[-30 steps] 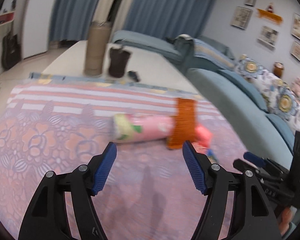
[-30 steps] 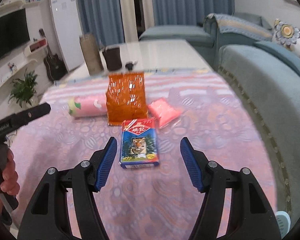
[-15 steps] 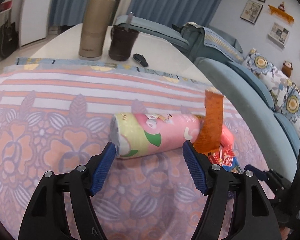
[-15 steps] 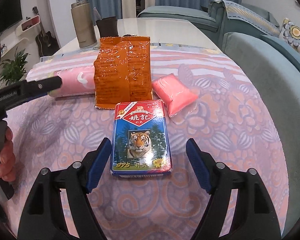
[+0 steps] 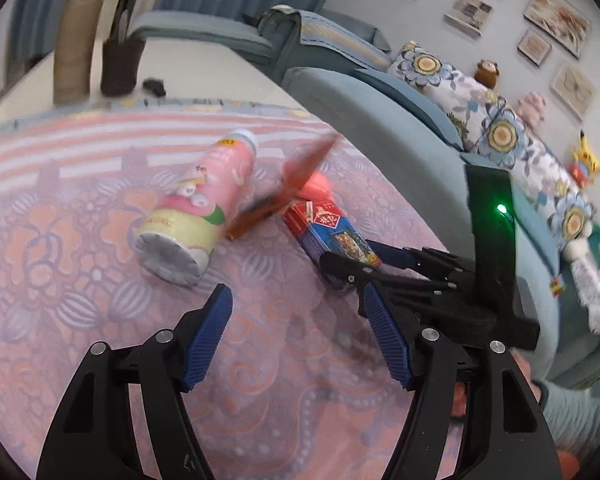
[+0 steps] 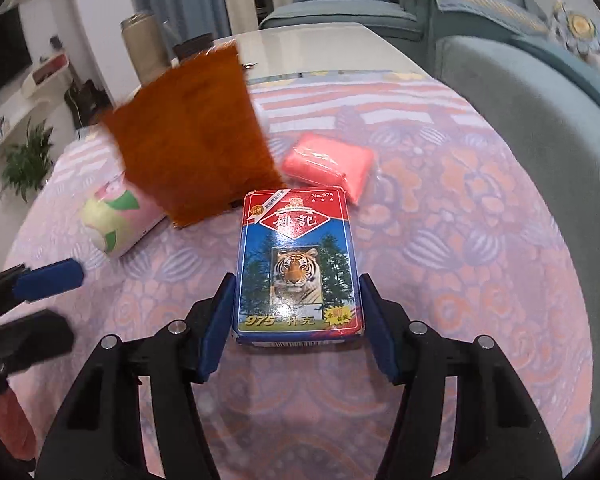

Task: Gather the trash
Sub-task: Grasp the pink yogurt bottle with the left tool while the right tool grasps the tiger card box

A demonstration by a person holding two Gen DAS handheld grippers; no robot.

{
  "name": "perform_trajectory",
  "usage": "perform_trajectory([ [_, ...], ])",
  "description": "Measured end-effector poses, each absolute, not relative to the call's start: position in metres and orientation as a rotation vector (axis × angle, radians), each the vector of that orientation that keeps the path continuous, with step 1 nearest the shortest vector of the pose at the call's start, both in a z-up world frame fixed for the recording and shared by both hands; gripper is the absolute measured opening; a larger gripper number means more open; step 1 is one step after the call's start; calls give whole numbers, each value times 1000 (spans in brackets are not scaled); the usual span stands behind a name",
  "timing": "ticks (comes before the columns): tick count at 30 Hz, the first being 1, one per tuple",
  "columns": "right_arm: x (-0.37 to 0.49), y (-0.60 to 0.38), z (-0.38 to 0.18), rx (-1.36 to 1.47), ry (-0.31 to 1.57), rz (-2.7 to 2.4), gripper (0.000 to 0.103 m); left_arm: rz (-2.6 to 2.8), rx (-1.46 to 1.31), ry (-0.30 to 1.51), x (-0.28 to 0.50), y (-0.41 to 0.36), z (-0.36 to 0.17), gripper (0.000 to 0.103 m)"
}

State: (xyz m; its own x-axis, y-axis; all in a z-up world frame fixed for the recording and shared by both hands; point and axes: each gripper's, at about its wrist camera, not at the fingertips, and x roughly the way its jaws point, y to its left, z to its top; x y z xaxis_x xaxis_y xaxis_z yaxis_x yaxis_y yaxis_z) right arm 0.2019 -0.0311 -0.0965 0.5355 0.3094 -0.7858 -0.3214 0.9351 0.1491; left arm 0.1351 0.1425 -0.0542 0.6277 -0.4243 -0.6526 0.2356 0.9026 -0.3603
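Note:
A blue and red tiger card box [image 6: 298, 264] lies on the patterned cloth between the fingers of my right gripper [image 6: 298, 304]; the jaws flank it closely, and contact cannot be told. It also shows in the left wrist view [image 5: 328, 232]. A pink cylindrical can [image 5: 196, 212] lies on its side; it also shows in the right wrist view [image 6: 116, 216]. An orange snack bag [image 6: 192, 128] leans on the can, blurred. A pink packet [image 6: 328, 164] lies behind the box. My left gripper [image 5: 296, 308] is open and empty, in front of the can.
A tan thermos [image 5: 74, 46], a dark cup [image 5: 120, 64] and a small black object [image 5: 154, 86] stand on the white table beyond the cloth. A blue sofa [image 5: 400, 120] with cushions runs along the right. My right gripper body [image 5: 440, 280] sits beside my left gripper.
My right gripper moved forward, so its fingers now flank the card box. The left gripper swung, and the can now points end-on toward it. The orange bag is tilted and blurred.

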Motion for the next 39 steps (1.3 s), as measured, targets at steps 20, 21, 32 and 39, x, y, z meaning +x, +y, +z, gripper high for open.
perform_trajectory([
  [20, 200, -34, -96, -12, 931, 383, 56, -74, -8, 944, 236, 129, -79, 51],
  [21, 199, -36, -96, -5, 935, 385, 56, -72, 4, 943, 229, 125, -78, 50],
  [32, 111, -97, -93, -44, 977, 379, 56, -42, -179, 934, 80, 140, -65, 49],
  [39, 63, -118, -94, -73, 975, 367, 57, -89, -247, 982, 27, 127, -69, 48],
])
